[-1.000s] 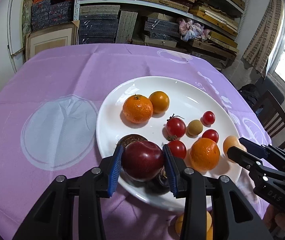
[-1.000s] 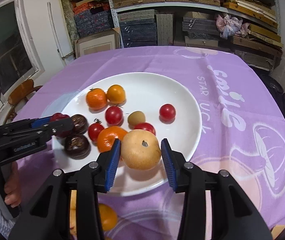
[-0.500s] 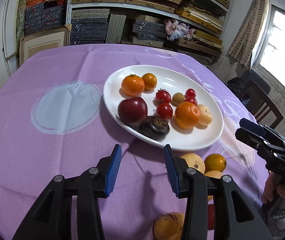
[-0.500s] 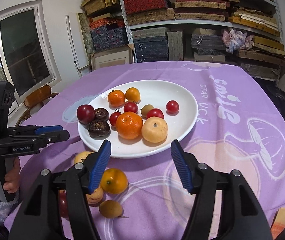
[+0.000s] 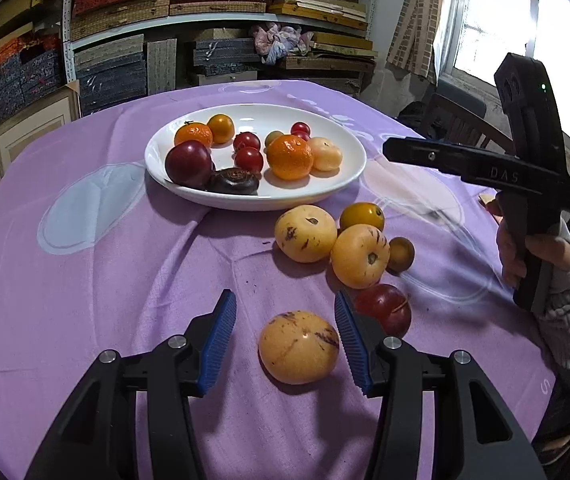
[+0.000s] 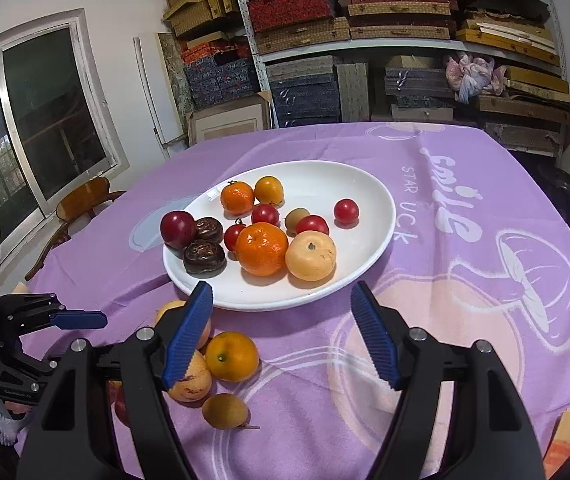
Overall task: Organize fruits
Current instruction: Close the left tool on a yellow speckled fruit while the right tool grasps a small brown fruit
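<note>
The left gripper (image 5: 285, 338) is hanging over a yellow fruit (image 5: 299, 347) lying loose on the purple tablecloth (image 5: 85, 288). Its jaws have just been opening and are standing spread, the fruit between the blue pads but not pinched; the pad at 3 o'clock looks very near the skin. The right gripper (image 6: 283, 330) is pointing at the near rim of the white plate (image 6: 373, 216), its jaws also just opened wide, with nothing between them.

More loose fruit is clustering at 1 o'clock from the yellow one, a red fruit (image 5: 385, 310) just beside that pad, and the plate is sitting farther off at 12 o'clock, already holding oranges, tomatoes and dark fruit.

The risk, as I judge it: closing off-centre could squirt the round fruit sideways, or the near pad could be catching the red fruit and rolling it toward the table edge.
</note>
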Tool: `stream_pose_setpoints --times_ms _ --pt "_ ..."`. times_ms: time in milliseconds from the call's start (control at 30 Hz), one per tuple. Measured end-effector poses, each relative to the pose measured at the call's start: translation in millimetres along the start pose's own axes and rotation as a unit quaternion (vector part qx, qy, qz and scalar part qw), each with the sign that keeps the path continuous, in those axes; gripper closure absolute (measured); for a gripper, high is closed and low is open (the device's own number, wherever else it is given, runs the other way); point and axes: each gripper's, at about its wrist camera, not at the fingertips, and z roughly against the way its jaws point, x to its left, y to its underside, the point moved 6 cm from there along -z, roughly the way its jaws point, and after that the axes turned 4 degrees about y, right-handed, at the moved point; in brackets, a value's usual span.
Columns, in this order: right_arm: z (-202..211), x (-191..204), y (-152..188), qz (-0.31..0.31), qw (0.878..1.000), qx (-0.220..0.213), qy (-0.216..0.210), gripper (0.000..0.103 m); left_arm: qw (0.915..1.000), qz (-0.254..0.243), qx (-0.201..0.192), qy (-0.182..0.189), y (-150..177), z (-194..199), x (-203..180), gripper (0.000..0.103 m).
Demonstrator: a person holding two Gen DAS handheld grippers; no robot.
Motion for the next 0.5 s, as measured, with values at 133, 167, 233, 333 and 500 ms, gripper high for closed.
stream_pose_setpoints --times_ms 133,167,233,333,500 --pt "16 4 14 0.011 1.000 0.008 0.001 0.031 0.9997 -0.015 0.021 0.001 10 -7 -6 0.052" --pt "19 5 20 0.014 1.000 0.016 0.004 0.031 0.9994 -0.018 0.028 0.004 14 -9 -8 0.052" --pt "23 6 32 0.022 0.999 0.032 0.009 0.031 0.9990 -0.022 0.038 -0.001 19 -13 -9 0.052" --pt "28 9 48 0.034 0.998 0.056 0.012 0.031 0.9990 -0.011 0.044 0.000 21 -19 -5 0.057" --pt "25 17 63 0.052 0.996 0.076 0.012 0.031 0.9993 -0.006 0.038 -0.004 21 -19 -3 0.057"
